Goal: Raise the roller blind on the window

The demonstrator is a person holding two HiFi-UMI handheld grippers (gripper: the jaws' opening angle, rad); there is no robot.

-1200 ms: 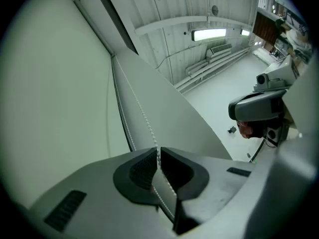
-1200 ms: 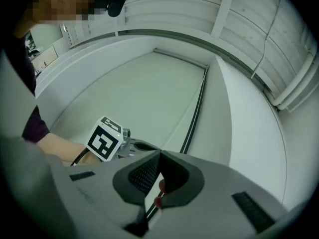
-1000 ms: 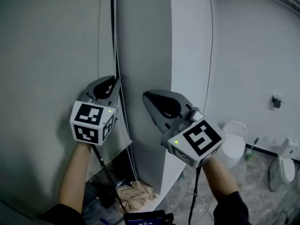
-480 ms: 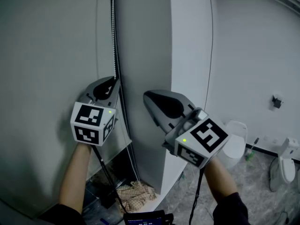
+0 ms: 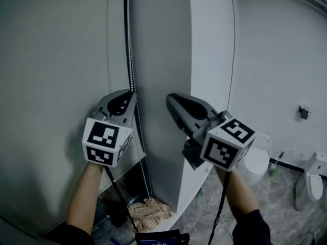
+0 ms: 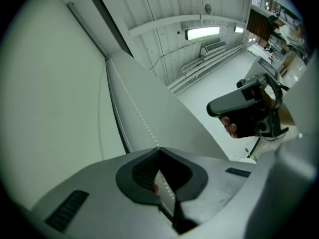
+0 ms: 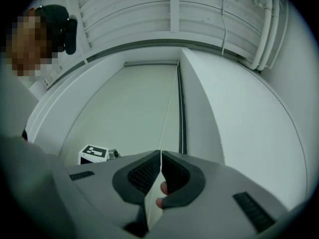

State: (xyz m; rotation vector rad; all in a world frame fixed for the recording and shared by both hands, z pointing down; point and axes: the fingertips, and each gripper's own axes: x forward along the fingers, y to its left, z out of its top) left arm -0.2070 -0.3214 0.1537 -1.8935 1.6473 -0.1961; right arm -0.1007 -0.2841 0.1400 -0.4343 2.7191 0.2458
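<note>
Dim, flat grey light, with fisheye bending at the edges.

From my head the room looks dusky and cool, with no hard shadows. The roller blind (image 5: 51, 60) is an even dull grey, and the white wall (image 5: 276, 50) beside it is only a little brighter. The one lamp I can find is a ceiling tube (image 6: 202, 32) in the left gripper view, glaring white (blown out, no detail in it). Both gripper views bend straight lines into curves and fall to black at the corners. Close to the lens, my left gripper (image 6: 158, 149) and right gripper (image 7: 160, 152) look soft, with murky shade in the jaw hollows. The far surfaces are sharper.
</note>
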